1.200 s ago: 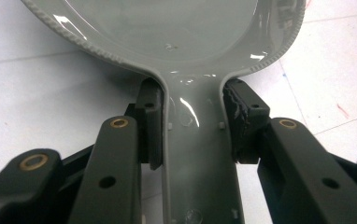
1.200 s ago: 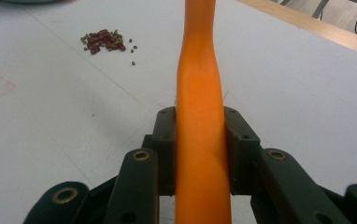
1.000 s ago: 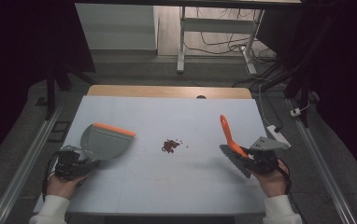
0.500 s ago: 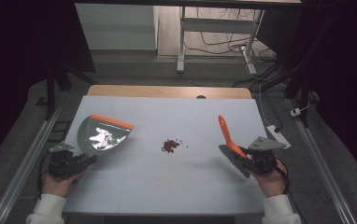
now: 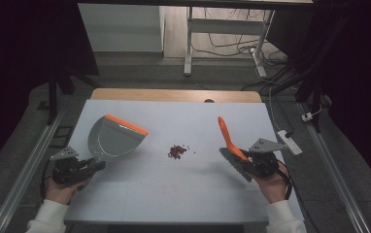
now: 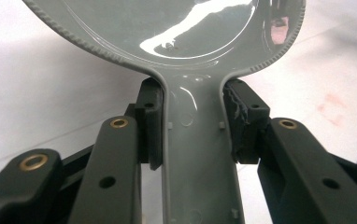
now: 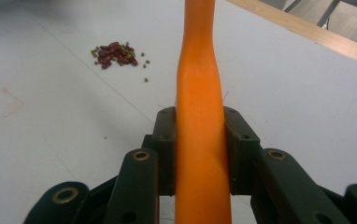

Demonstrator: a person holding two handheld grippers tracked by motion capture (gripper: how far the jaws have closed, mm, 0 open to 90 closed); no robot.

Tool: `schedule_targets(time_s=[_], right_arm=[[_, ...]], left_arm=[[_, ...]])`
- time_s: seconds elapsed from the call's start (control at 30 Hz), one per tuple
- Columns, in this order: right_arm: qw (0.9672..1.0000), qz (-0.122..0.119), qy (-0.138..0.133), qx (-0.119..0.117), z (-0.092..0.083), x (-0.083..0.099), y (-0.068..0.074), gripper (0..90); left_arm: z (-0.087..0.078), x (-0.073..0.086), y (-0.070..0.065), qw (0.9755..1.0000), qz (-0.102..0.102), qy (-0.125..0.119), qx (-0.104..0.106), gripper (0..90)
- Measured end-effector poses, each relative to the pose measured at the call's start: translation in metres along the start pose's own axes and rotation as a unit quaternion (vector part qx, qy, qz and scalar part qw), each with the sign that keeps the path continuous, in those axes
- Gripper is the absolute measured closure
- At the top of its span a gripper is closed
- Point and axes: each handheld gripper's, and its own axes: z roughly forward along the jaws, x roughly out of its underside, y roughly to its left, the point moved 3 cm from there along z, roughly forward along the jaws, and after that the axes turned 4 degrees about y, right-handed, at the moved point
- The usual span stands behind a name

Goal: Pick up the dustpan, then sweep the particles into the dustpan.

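While clamped, brush (image 5: 228, 138) handle pointing away

On the table (image 5: 125, 204), a small heap of beans (image 5: 176, 152) lies at the centre, between 2 tools. To its left, the dustpan (image 5: 111, 138) is clamped by its handle in the left gripper (image 5: 94, 166), near the left edge. To the right, the brush (image 5: 229, 143) sits in the right gripper (image 5: 245, 162), handle pointing toward the table's far side.
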Motion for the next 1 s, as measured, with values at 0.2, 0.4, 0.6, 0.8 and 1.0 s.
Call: schedule_targets(time_s=[0.2, 0.4, 0.6, 0.8, 1.0], right_arm=[[0.9999, 0.001, -0.004, -0.01, -0.003, 0.002, -0.001, 69.7], [0.9999, 0.008, -0.007, -0.009, -0.005, 0.003, -0.003, 69.7], [0.9999, 0.002, -0.007, -0.013, -0.005, 0.0, -0.001, 69.7], [0.9999, 0.0, -0.01, -0.011, -0.002, -0.006, 0.0, 69.7], [0.9998, -0.005, -0.01, -0.017, 0.004, -0.016, 0.003, 69.7]], left_arm=[[-0.001, -0.002, -0.008, 0.9995, 0.028, -0.002, 0.013, 62.1], [0.001, -0.002, -0.013, 0.9984, 0.051, 0.005, 0.027, 62.1], [0.001, -0.002, -0.016, 0.9973, 0.062, 0.02, 0.034, 62.1], [0.001, -0.002, -0.02, 0.9954, 0.08, 0.031, 0.041, 62.0], [0.002, -0.003, -0.024, 0.994, 0.095, 0.035, 0.04, 62.0]])
